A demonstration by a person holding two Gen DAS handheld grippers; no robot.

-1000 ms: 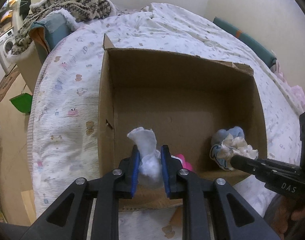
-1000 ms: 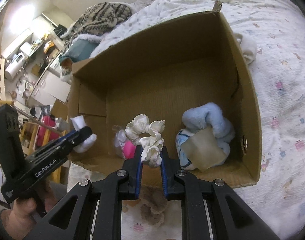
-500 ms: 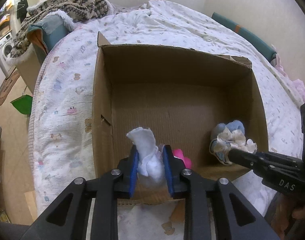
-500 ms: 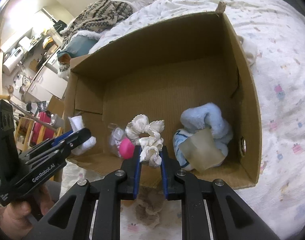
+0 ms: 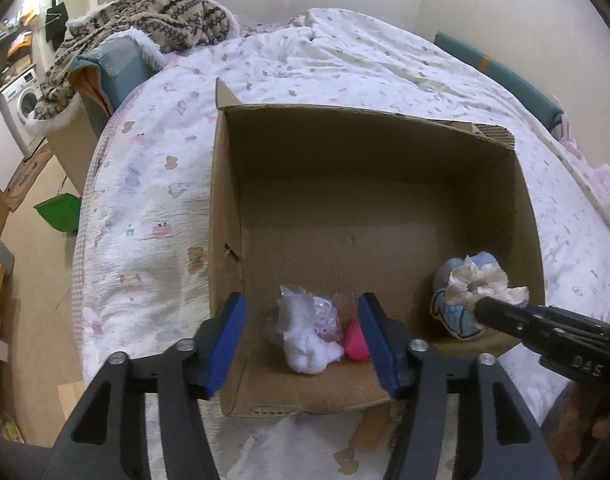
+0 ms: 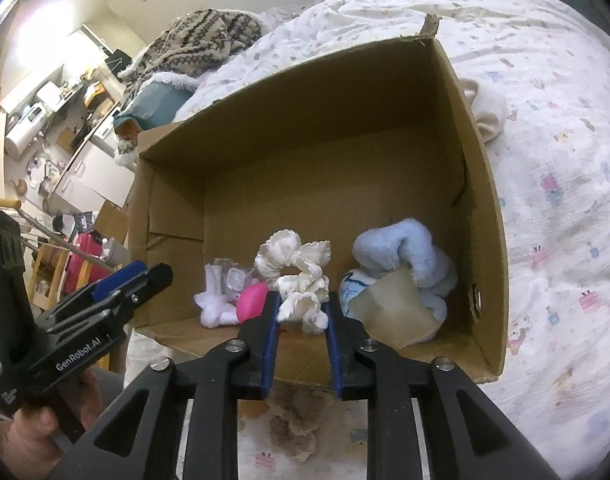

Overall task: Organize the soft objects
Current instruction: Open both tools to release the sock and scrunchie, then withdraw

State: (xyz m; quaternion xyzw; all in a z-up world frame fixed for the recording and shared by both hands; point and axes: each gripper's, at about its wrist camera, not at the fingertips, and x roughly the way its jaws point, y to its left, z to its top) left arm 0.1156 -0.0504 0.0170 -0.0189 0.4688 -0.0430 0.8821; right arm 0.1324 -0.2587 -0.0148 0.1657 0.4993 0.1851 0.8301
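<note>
An open cardboard box (image 5: 225, 208) (image 6: 481, 184) lies on the bed. My left gripper (image 5: 301, 344) is open over the box's near left corner. A white fluffy sock (image 5: 309, 344) (image 6: 213, 304) lies loose between its blue pads, beside a pink item (image 5: 355, 342) (image 6: 251, 300) and a clear wrapper. My right gripper (image 6: 301, 316) is shut on a cream scrunchie (image 6: 297, 276) (image 5: 483, 284) over the box's near edge. A light blue plush item (image 6: 405, 256) with a tan card lies at the box's right.
A patterned white quilt (image 5: 145, 200) covers the bed. A cream sock (image 6: 487, 112) lies outside the box's right wall. A knitted blanket (image 5: 153, 20) is piled at the far left. A brownish frilly item (image 6: 295, 428) lies on the bed under my right gripper.
My left gripper has opened and let go of the white sock, which now lies in the box. My right gripper still holds the scrunchie.
</note>
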